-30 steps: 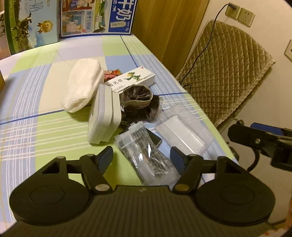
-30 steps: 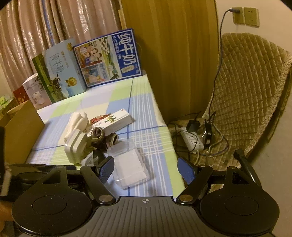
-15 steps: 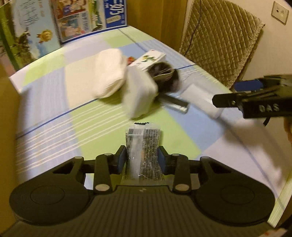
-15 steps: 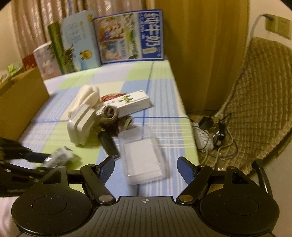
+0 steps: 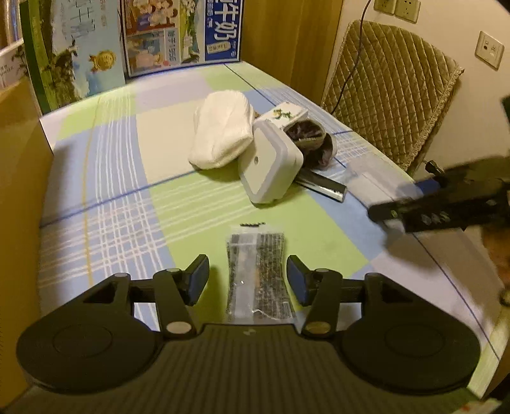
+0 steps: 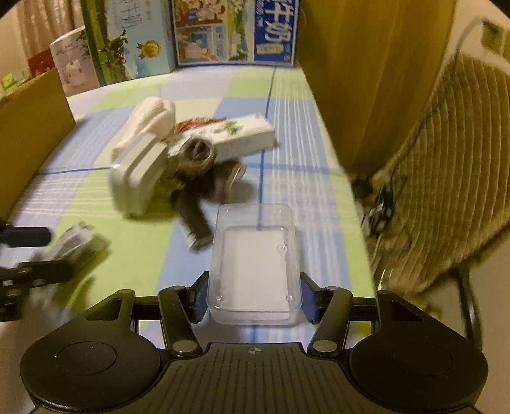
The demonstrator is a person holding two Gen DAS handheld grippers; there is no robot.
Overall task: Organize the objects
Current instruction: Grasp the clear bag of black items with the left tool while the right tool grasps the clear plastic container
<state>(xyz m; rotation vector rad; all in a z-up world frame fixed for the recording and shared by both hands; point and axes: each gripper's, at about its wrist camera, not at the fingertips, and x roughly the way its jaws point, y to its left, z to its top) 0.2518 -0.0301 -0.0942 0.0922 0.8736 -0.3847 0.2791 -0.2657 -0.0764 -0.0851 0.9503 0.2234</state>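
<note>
The left claw [image 5: 248,280] stands open, its blue pads well apart on either side of a clear packet of dark printed contents [image 5: 258,270] that lies flat on the checked cloth of the desk [image 5: 121,178]; neither pad touches the packet, and the packet's near end is cut off behind the claw's body. Ahead of it a white square case [image 5: 269,165] leans tilted against a white folded cloth [image 5: 223,130]. Just right of the case sits a dark bundle of fabric [image 5: 310,140], hard to make out, with a dark flat bar [image 5: 325,186] poking out beneath it. A white medicine box with a green print [image 5: 288,113] is mostly hidden behind the case.

The right claw [image 6: 254,299] is closed onto a clear plastic box [image 6: 255,254], a pad pressed against each long side near its near end; whether the box is off the cloth cannot be told. To its left the packet and the other claw are smeared by blur. Beyond it milk cartons [image 6: 236,30] stand along the far edge, a cardboard box [image 6: 28,127] to the left, a quilted chair [image 6: 452,178] to the right.
</note>
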